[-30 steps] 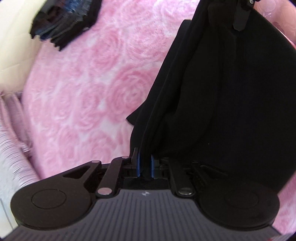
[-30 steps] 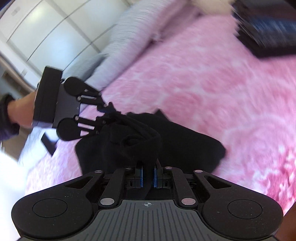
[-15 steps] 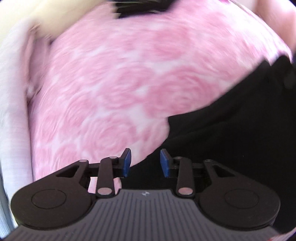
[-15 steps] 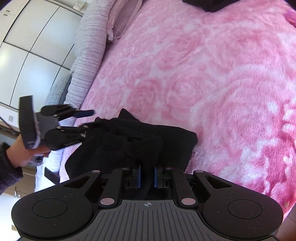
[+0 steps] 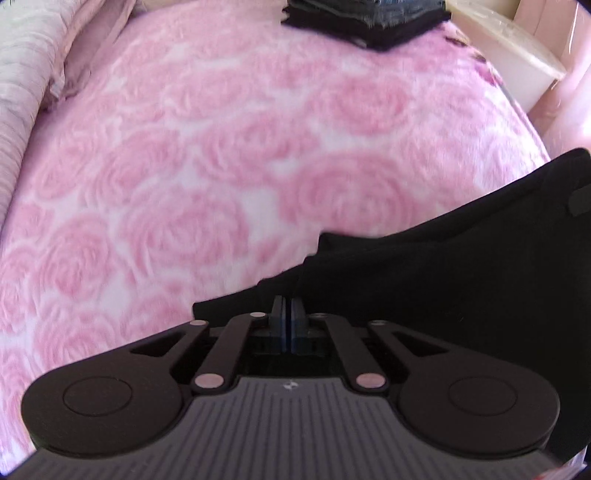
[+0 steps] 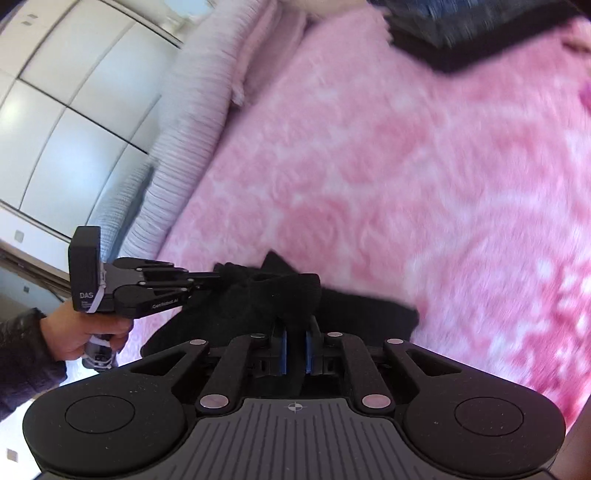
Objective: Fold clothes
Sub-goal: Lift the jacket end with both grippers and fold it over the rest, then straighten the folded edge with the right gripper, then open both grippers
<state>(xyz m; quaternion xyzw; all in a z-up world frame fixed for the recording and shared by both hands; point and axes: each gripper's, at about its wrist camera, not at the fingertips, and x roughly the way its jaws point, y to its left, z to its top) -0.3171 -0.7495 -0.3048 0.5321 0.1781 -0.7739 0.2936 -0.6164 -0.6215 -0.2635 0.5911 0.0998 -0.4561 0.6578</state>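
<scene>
**Ana:** Left wrist view first: the bed, under its pink rose blanket, fills nearly everything. On it lies the black garment at the near edge of the blanket, and a stack of folded dark clothes sits well beyond the garment at the far end.

**Ben:** So where's the risk?

**Ana:** Mostly in the grips. The left gripper has its fingers pressed together on a thin edge of the garment. A pinch that shallow could slide off if the cloth is pulled taut.

**Ben:** And the other side?

**Ana:** In the right wrist view the right gripper is clamped on a thick bunch of the same garment, with its blue pads held slightly apart by the cloth. Bunched layers may hide which edge is actually held, so a fold could come out crooked.

**Ben:** The left gripper shows there too?

**Ana:** Yes, just beside the garment's left end, held by a hand. The two grips sit close together, so much of the garment hangs loose between and below them; I'd guess it could drag on the fluffy blanket and wrinkle. The view is blurred, so finer creases I can't tell.
</scene>
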